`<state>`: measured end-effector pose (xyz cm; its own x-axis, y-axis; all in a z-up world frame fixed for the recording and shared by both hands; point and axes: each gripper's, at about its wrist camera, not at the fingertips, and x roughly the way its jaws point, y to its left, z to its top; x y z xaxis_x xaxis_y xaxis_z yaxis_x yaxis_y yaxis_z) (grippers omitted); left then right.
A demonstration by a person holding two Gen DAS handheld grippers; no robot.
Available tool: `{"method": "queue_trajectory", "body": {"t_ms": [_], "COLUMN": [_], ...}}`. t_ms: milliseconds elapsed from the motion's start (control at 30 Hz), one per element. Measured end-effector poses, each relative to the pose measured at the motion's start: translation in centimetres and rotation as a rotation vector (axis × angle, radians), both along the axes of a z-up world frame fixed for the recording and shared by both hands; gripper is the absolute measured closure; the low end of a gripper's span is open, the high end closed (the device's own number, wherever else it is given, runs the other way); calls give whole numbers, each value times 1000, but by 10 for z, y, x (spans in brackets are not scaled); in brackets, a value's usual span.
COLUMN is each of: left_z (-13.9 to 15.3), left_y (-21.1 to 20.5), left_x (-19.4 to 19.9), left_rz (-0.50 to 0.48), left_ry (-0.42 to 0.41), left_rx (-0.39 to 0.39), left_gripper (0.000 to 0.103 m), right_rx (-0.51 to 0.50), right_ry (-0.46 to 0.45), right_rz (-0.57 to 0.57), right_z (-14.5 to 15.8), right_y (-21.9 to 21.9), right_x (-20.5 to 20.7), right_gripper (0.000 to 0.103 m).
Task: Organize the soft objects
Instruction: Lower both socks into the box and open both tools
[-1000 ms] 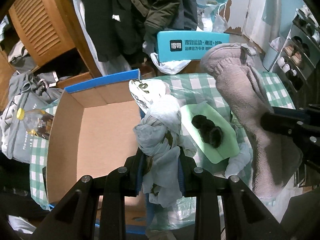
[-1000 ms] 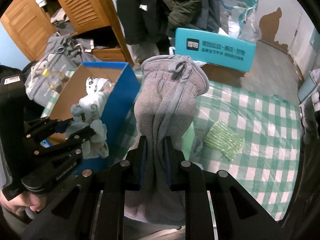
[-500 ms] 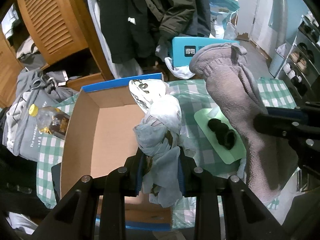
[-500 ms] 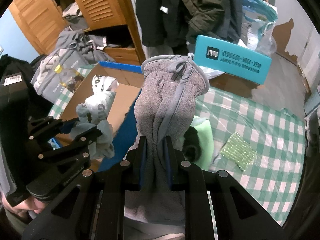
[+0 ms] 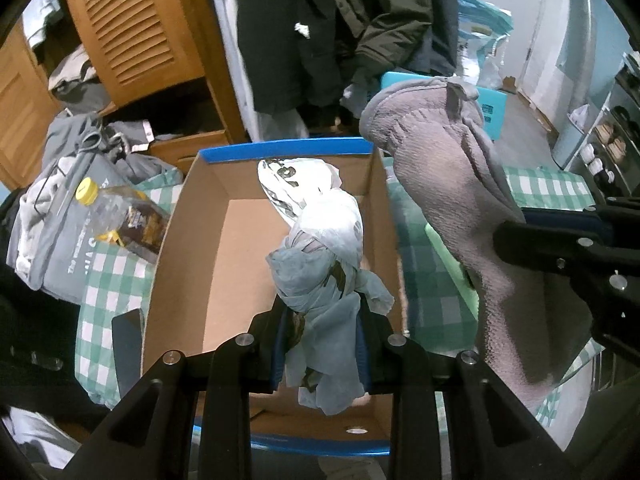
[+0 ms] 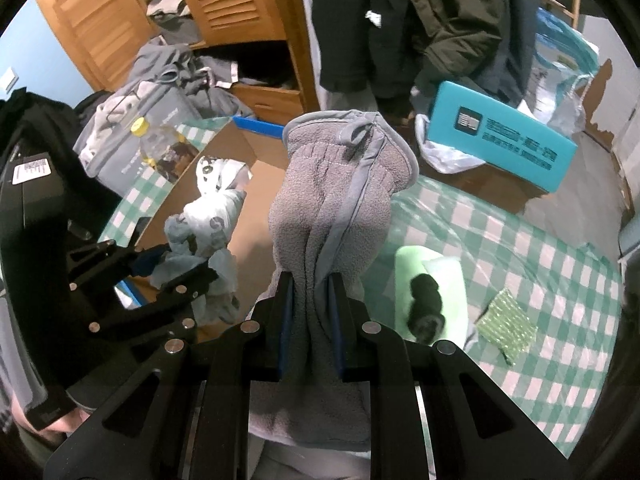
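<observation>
1. While both hands hang over the checked table (image 6: 520, 240), each gripper is clamped on a soft item: the left gripper (image 5: 320, 316) pinches a knotted pale cloth bundle (image 5: 320, 232), and the right gripper (image 6: 310, 296) squeezes a grey fleece glove (image 6: 332, 200) by its lower part, cuff standing up.
2. The bundle hangs right over the open cardboard box (image 5: 224, 248), which suggests the box is where the soft things go; the glove is just to the right of the box's right wall, likely next in line.
3. The left wrist view shows the box floor bare and a bottle (image 5: 120, 216) lying to its left.
4. Only the right wrist view shows what lies further right on the table: a pale green pad (image 6: 444, 280) carrying a dark rolled item (image 6: 424, 300), and a small green mesh square (image 6: 506, 330).
</observation>
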<state>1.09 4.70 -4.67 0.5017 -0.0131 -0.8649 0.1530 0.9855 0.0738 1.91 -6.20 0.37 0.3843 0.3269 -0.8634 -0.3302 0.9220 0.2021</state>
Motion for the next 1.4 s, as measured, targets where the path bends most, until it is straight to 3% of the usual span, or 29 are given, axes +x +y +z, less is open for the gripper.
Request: {"method": "queue_trajectory", "body": {"t_ms": [633, 1000, 1033, 1100, 1267, 1400], "left_z": [-18, -33, -34, -36, -34, -29], "left_y": [65, 78, 79, 80, 85, 88], "left_x": [9, 16, 16, 16, 17, 17], "left_rz": [112, 145, 147, 151, 174, 182], "left_ry": [37, 80, 81, 87, 86, 76], "left_rx": [-13, -1, 3, 10, 14, 12], "left_gripper": [75, 74, 72, 68, 43, 38], "right_rx": [-18, -16, -13, -3, 15, 17], "right_ry": [60, 116, 120, 122, 118, 104], "right_rz": [94, 130, 133, 131, 104, 72], "right_z": [-21, -46, -47, -48, -44, -38], "right_y": [79, 108, 109, 109, 105, 95], "right_x": [25, 41, 42, 43, 47, 51], "right_gripper": [87, 86, 84, 66, 53, 51]}}
